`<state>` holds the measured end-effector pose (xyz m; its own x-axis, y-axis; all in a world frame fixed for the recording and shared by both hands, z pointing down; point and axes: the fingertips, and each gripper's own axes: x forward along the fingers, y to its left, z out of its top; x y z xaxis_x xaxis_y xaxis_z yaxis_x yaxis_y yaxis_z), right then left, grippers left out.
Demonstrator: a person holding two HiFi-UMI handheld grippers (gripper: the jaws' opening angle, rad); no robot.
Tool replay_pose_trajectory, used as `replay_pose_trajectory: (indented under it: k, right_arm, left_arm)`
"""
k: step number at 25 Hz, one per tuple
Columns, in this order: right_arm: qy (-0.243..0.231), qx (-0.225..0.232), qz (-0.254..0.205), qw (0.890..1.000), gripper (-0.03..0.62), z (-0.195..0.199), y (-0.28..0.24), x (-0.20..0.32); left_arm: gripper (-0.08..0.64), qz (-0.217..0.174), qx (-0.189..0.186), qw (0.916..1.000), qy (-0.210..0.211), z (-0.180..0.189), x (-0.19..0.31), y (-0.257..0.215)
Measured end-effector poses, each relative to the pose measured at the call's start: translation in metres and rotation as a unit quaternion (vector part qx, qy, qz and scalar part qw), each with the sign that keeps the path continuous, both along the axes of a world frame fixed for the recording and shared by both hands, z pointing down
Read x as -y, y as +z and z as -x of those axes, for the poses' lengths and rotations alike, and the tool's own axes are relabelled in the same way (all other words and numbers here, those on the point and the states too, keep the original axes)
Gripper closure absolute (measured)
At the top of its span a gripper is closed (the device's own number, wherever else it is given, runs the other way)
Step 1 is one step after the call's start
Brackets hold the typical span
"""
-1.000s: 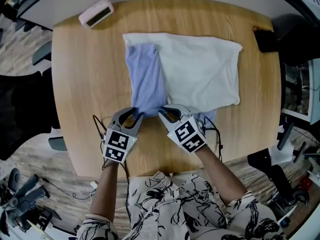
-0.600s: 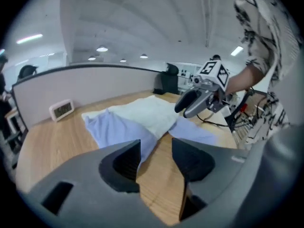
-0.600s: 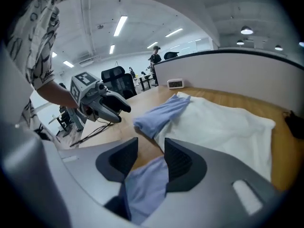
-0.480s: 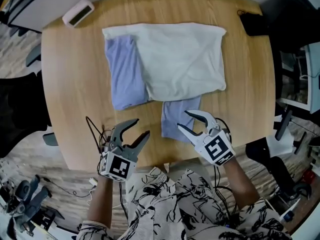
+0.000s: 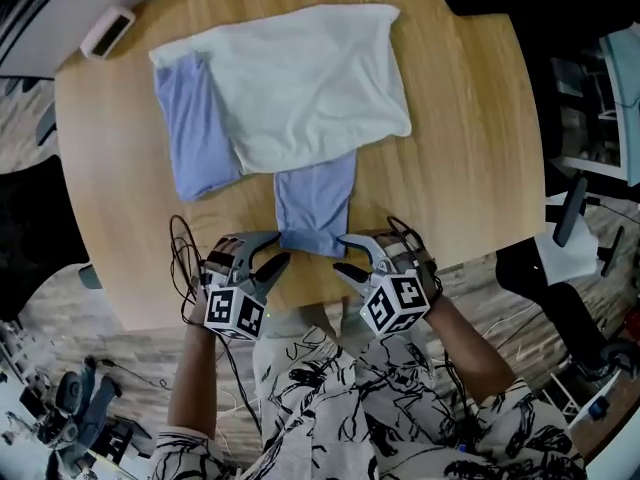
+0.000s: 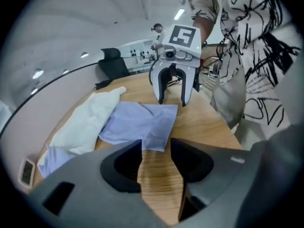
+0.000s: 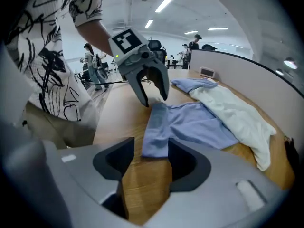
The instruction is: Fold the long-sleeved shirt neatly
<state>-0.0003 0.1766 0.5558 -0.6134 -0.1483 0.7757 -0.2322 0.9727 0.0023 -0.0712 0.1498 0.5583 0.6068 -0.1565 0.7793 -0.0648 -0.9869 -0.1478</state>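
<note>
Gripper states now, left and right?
Left gripper: open, jaws just opening, blue sleeve corner between tips, unpinched.
Right gripper: open, jaws just opening, sleeve end between them, unpinched.

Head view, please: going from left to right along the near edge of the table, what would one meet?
left tool → blue sleeve → right tool

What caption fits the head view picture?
The left gripper and right gripper, jaws just opening, holding nothing, flank the blue sleeve on the wooden table.
</note>
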Motion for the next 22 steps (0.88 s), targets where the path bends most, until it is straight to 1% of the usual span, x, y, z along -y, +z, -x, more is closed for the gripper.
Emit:
replay_pose_trajectory:
  k: [2, 3, 5, 6, 7, 8, 9, 11, 13, 15, 17, 19, 20, 22]
  right_arm:
    - [-0.003, -0.003, -0.004, 1.0, 0.354, 0.003, 0.008, -0.007]
    - [0.002, -0.001, -0.002, 1.0, 0.354, 0.004, 0.011, -0.008]
    - [0.018, 0.009, 0.007, 1.0, 0.359, 0.005, 0.013, -0.01]
    - [0.025, 0.014, 0.013, 0.999, 0.36, 0.004, 0.014, -0.01]
    - [0.031, 0.019, 0.017, 0.999, 0.359, 0.002, 0.014, -0.009]
    - [0.035, 0.021, 0.02, 0.999, 0.36, 0.001, 0.014, -0.009]
    - [0.037, 0.022, 0.02, 0.999, 0.36, 0.001, 0.013, -0.009]
    - [0.044, 0.023, 0.011, 0.999, 0.36, 0.001, 0.007, -0.007]
    - [0.068, 0.036, -0.005, 0.997, 0.359, 0.002, -0.004, 0.001]
    - [0.1, 0.057, -0.02, 0.993, 0.325, 0.003, -0.015, 0.008]
    - [0.133, 0.068, -0.049, 0.988, 0.292, 0.003, -0.024, 0.014]
    - [0.171, 0.064, -0.092, 0.979, 0.259, -0.002, -0.033, 0.02]
    - [0.192, 0.061, -0.11, 0.973, 0.253, -0.006, -0.038, 0.024]
    - [0.231, 0.054, -0.127, 0.963, 0.242, -0.014, -0.043, 0.029]
  left_arm:
    - [0.378, -0.01, 0.008, 0.9996, 0.025, -0.004, -0.001, 0.007]
    - [0.392, -0.008, 0.01, 0.9993, 0.036, -0.006, -0.003, 0.01]
    - [0.406, 0.009, 0.014, 0.9986, 0.05, -0.008, -0.006, 0.015]
    - [0.411, 0.02, 0.013, 0.9987, 0.046, -0.008, -0.006, 0.016]
    - [0.435, 0.03, 0.007, 0.999, 0.033, -0.009, -0.003, 0.015]
    - [0.497, 0.038, -0.003, 0.9991, 0.016, -0.01, 0.001, 0.012]
    - [0.513, 0.045, -0.016, 0.9989, 0.0, -0.011, 0.004, 0.007]
    - [0.526, 0.052, -0.045, 0.9975, -0.017, -0.017, 0.005, -0.01]
    - [0.528, 0.062, -0.068, 0.9953, -0.029, -0.024, 0.006, -0.027]
    - [0.528, 0.077, -0.088, 0.9918, -0.052, -0.031, 0.008, -0.044]
    - [0.529, 0.097, -0.108, 0.9861, -0.081, -0.04, 0.01, -0.06]
    - [0.529, 0.121, -0.13, 0.9784, -0.105, -0.053, 0.009, -0.077]
    - [0.528, 0.133, -0.142, 0.9744, -0.113, -0.06, 0.009, -0.084]
    - [0.529, 0.149, -0.163, 0.9679, -0.12, -0.075, 0.006, -0.097]
